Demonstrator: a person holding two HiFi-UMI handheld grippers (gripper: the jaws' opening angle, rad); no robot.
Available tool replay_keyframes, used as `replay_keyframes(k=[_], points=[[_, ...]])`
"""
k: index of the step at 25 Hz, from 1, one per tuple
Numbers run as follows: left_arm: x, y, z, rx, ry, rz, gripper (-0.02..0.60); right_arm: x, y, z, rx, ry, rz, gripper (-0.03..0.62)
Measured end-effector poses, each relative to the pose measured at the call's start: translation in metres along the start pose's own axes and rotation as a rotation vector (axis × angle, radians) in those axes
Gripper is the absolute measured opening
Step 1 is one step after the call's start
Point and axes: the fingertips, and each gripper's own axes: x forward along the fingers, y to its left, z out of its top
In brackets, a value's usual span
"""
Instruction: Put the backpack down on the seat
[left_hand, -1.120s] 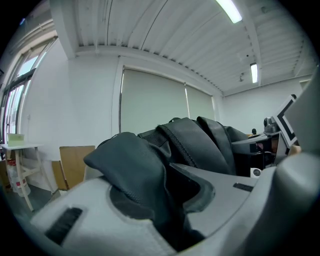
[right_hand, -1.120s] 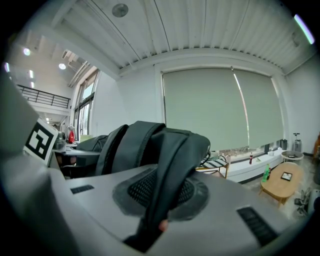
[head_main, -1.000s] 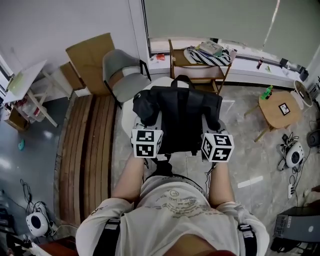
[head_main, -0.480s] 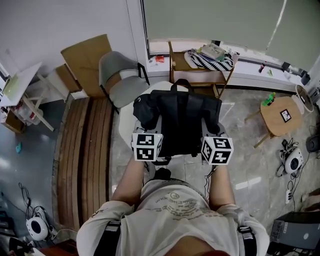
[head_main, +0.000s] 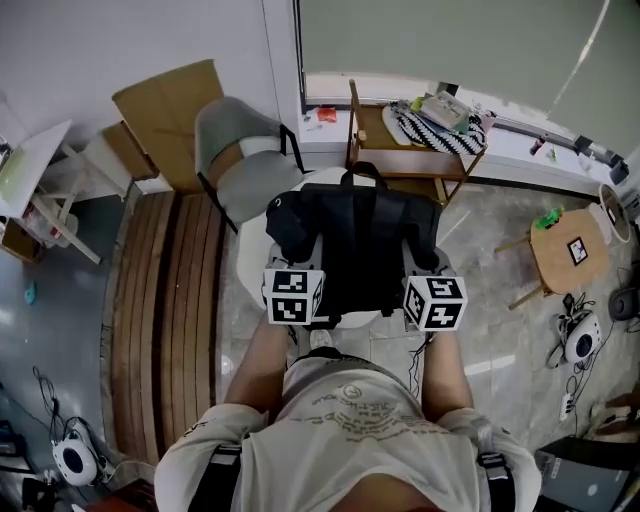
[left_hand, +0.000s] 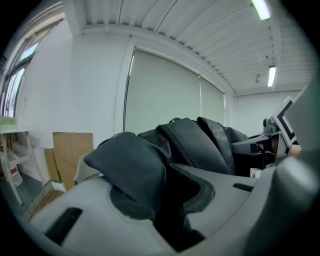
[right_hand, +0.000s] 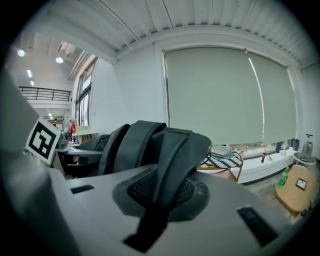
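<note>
Clamping the black fabric backpack (head_main: 362, 250), left gripper (left_hand: 167, 200) and right gripper (right_hand: 159, 197) have carried it over the round white seat (head_main: 250, 255), ready for lowering.

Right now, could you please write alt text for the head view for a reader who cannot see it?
From above, a person grips a black backpack with the left tool and right tool, one at each side, over a white seat.

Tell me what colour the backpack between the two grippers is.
The backpack is black all over; the head view shows it best.
</note>
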Motion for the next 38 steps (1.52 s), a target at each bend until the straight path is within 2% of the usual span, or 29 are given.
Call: replay_keyframes(k=[9, 17, 22, 27, 35, 38], points=[[0.072, 0.051, -0.004, -0.036, 0.026, -0.029, 0.103, 0.088, -0.009, 0.007, -0.052, 0.057, 0.008, 0.052], [0.116, 0.068, -0.038, -0.075, 0.12, -0.012, 0.1, 0.147, -0.026, -0.023, -0.047, 0.162, 0.053, 0.051], [0.149, 0.08, -0.07, -0.103, 0.188, 0.018, 0.098, 0.191, -0.039, -0.052, -0.049, 0.24, 0.116, 0.051], [0.167, 0.076, -0.113, -0.183, 0.296, 0.081, 0.097, 0.224, -0.053, -0.091, -0.061, 0.362, 0.216, 0.051], [0.231, 0.072, -0.183, -0.26, 0.426, 0.111, 0.095, 0.29, -0.092, -0.162, -0.027, 0.484, 0.302, 0.051], [0.254, 0.075, -0.211, -0.266, 0.46, 0.108, 0.095, 0.314, -0.102, -0.191, -0.011, 0.518, 0.315, 0.051]])
